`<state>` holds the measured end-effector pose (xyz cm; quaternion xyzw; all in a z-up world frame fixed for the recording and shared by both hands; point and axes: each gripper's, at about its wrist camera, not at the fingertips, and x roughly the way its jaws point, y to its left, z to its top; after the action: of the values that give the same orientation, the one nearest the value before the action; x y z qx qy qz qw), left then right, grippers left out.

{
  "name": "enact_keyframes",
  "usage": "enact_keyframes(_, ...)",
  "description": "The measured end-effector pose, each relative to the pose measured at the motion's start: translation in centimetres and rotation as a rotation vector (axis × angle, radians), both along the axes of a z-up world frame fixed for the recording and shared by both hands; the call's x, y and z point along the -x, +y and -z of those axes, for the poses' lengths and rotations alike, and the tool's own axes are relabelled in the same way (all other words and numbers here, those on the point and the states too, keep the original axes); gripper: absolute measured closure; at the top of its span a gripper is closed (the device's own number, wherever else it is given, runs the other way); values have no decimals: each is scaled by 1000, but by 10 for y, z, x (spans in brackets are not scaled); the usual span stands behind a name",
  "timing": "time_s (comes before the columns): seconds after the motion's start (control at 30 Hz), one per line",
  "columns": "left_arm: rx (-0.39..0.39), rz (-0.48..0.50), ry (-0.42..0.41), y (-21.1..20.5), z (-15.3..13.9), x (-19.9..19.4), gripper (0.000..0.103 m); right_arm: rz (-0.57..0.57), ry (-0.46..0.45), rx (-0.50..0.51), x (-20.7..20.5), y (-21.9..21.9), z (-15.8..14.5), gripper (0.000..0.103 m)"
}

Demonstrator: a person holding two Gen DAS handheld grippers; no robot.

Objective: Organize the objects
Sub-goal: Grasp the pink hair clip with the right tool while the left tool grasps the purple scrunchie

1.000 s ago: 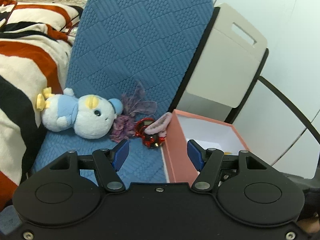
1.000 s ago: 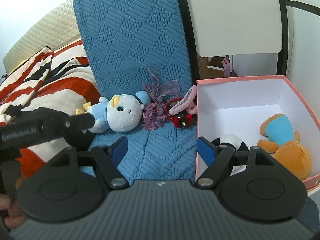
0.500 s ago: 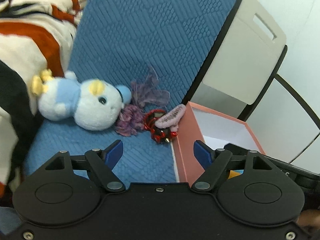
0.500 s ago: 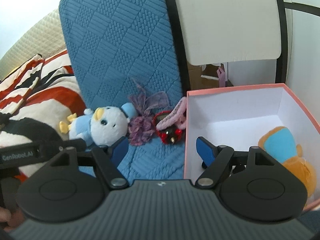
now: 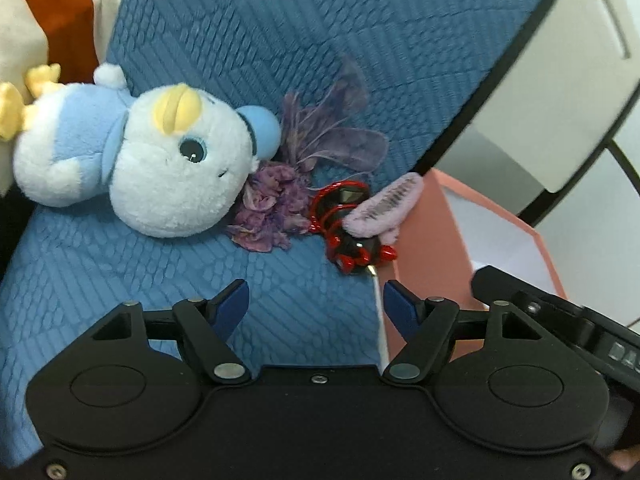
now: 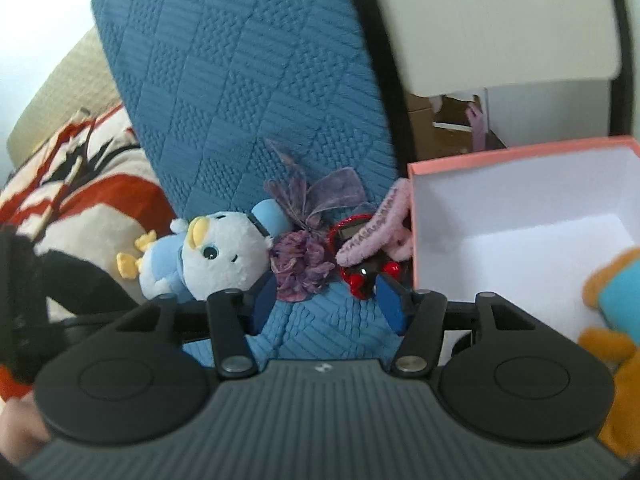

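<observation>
**Background Items in View**

A blue quilted cushion (image 5: 248, 40) stands upright behind the scene and continues as a blue quilted surface in the foreground. A blanket (image 6: 88, 208) with red, black and cream stripes lies to the left of the cushion. Behind the blanket, a beige textured headboard (image 6: 60, 92) rises. To the right of the cushion stands a white chair back (image 5: 560, 92) with a black frame and a slot-shaped handle opening. A pale wall (image 6: 40, 8) fills the upper left corner.

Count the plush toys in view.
2: a blue-and-white bird plush lying on the blue cushion, an orange-and-blue plush inside the pink box. The grippers may hide more.
</observation>
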<state>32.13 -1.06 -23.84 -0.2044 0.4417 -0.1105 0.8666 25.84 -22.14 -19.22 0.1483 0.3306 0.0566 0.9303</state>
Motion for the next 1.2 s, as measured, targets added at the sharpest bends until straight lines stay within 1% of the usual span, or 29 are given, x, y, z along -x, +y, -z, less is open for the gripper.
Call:
enact_keyframes(0.1, -34, 3, 4, 0, 10, -17, 33, -42, 21, 19, -17, 3, 2, 45)
enact_keyframes(0.17, -51, -5, 19, 2, 17, -29, 36, -67, 41, 62, -30, 5, 4, 45)
enact_keyframes(0.27, -29, -3, 51, 6, 27, -45, 41, -122, 56, 122, -46, 11, 7, 45)
enact_keyframes(0.3, -28, -1, 55, 6, 29, -49, 41, -146, 54, 150, -51, 14, 8, 45)
enact_keyframes(0.4, -57, -4, 63, 5, 35, -60, 43, -208, 41, 272, -64, 26, 12, 45)
enact_keyframes(0.43, -59, -8, 69, 5, 37, -64, 45, -229, 45, 293, -68, 29, 13, 45)
enact_keyframes(0.47, -51, -12, 79, 6, 40, -67, 48, -247, 50, 298, -71, 30, 14, 47)
enact_keyframes(0.5, -36, -15, 90, 8, 43, -71, 49, -270, 48, 326, -73, 33, 15, 47)
enact_keyframes(0.57, -24, -15, 104, 8, 49, -77, 53, -309, 41, 409, -79, 42, 19, 47)
enact_keyframes(0.63, -30, -12, 113, 7, 53, -82, 53, -348, 46, 462, -87, 48, 25, 47)
enact_keyframes(0.77, 3, -6, 130, 6, 59, -91, 54, -396, 72, 571, -102, 55, 39, 47)
enact_keyframes(0.8, 1, -3, 130, 6, 59, -93, 54, -409, 76, 591, -105, 56, 41, 47)
enact_keyframes(1.0, -16, 4, 145, 1, 66, -105, 54, -479, 94, 673, -116, 60, 50, 47)
enact_keyframes(1.07, -22, 9, 149, -1, 68, -109, 54, -500, 97, 717, -117, 62, 54, 47)
enact_keyframes(1.13, -43, 11, 149, -3, 71, -111, 55, -513, 96, 762, -117, 64, 57, 47)
enact_keyframes(1.2, -62, 18, 154, -5, 74, -114, 55, -516, 96, 779, -117, 64, 60, 47)
